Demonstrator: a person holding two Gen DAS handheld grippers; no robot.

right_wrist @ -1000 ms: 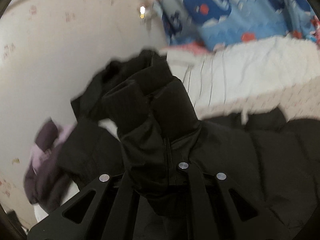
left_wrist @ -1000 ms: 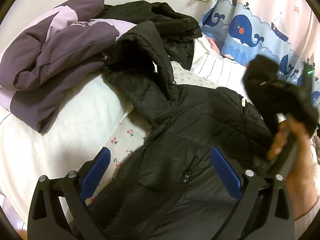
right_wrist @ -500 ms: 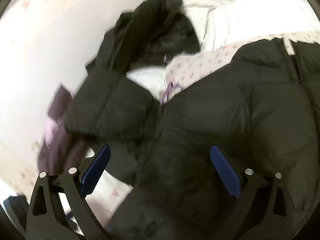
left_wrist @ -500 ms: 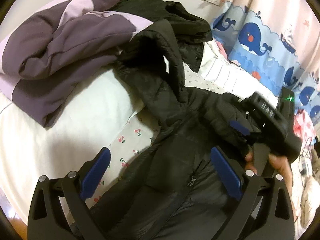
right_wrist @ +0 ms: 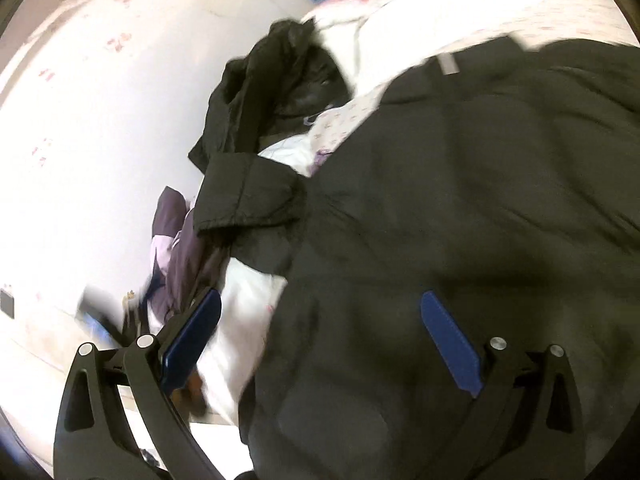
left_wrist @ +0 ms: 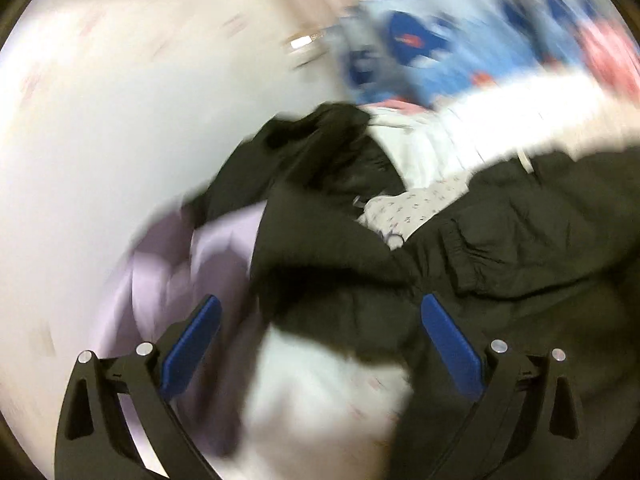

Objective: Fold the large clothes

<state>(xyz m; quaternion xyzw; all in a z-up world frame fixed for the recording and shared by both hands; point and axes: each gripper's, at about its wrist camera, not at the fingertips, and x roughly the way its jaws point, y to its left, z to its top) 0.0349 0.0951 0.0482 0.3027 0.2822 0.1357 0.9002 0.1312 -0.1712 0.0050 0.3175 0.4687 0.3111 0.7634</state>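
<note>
Above the black jacket, both tongs, left and right, gape wide, empty; no legible writing.

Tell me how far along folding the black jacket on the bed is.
Early. Done: one sleeve of the black jacket looks laid across its body, though blur makes that uncertain. In hand: nothing; the left gripper and right gripper both have jaws open and empty above the cloth. Left: the jacket lies mostly spread out, and the purple jacket sits crumpled beside it.
</note>
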